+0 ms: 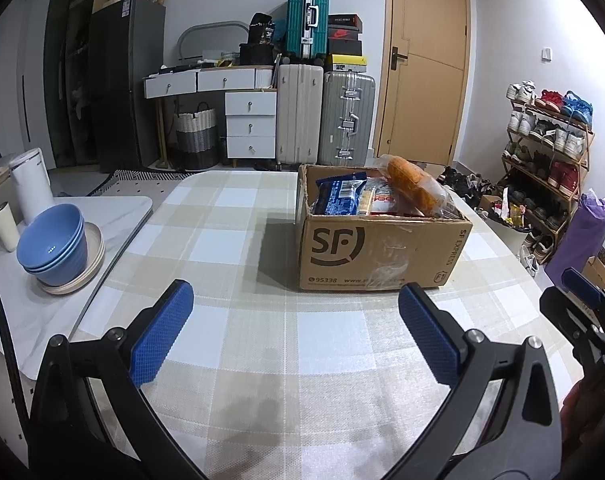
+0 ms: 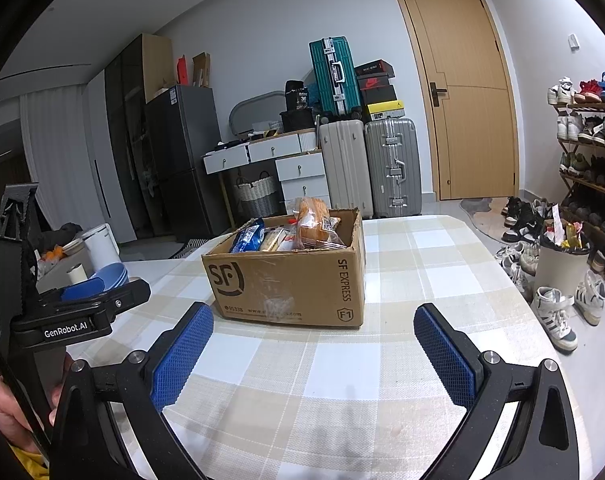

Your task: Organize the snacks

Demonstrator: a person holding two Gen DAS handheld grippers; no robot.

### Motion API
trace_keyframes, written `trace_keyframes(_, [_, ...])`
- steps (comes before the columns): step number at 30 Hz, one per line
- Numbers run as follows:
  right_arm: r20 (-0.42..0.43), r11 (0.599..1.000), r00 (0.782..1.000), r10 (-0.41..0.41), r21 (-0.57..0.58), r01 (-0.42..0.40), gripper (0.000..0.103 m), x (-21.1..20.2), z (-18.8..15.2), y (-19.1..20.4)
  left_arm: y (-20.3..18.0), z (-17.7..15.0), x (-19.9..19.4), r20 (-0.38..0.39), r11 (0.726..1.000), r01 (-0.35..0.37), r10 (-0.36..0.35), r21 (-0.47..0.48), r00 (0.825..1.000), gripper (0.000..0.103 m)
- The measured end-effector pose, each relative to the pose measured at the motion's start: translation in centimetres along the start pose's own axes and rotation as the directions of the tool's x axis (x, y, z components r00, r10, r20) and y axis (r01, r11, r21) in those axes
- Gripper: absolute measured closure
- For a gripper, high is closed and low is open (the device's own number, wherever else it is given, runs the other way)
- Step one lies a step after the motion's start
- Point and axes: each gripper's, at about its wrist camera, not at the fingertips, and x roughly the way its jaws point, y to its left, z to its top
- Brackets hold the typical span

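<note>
Both spread wide, empty: left gripper (image 1: 296, 328), right gripper (image 2: 313, 344), low in frame. Cardboard box (image 1: 378, 256) of snacks at centre on checked table (image 1: 230, 240). Risk: bread bag (image 1: 416, 188) perched high, easily toppled out; light box likely to slide.

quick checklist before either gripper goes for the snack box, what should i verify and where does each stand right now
1. Left gripper open and holding nothing: ok.
2. Right gripper open and holding nothing: ok.
3. Cardboard box open at the top, snacks reachable from above: ok.
4. Tablecloth between the grippers and the box free of objects: ok.
5. Orange bread bag settled in the box: not ok, it sticks up above the rim and leans on the other packs.
6. Blue snack pack free to lift out alone: cannot tell, its lower part is hidden among the other packs.
</note>
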Motion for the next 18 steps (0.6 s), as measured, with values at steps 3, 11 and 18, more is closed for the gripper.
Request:
trace_keyframes(3, [-0.001, 1.0, 1.0, 0.0, -0.001, 0.0, 0.001, 0.0, 0.0, 0.0, -0.3, 0.0, -0.2, 0.0, 1.0, 0.009, -0.009, 0.005, 1.0, 0.0])
trace_keyframes(11, [-0.004, 1.0, 1.0, 0.0, 0.004, 0.0, 0.001, 0.1, 0.0, -0.1, 0.1, 0.1, 0.1, -0.03, 0.999, 0.02, -0.02, -0.026, 0.999, 0.0])
trace_keyframes(18, [-0.01, 1.0, 1.0, 0.003, 0.022, -0.002, 0.001, 0.1, -0.2, -0.3, 1.4, -0.4, 1.3, -0.085, 0.998, -0.018, 0.013, -0.058, 0.996, 0.0])
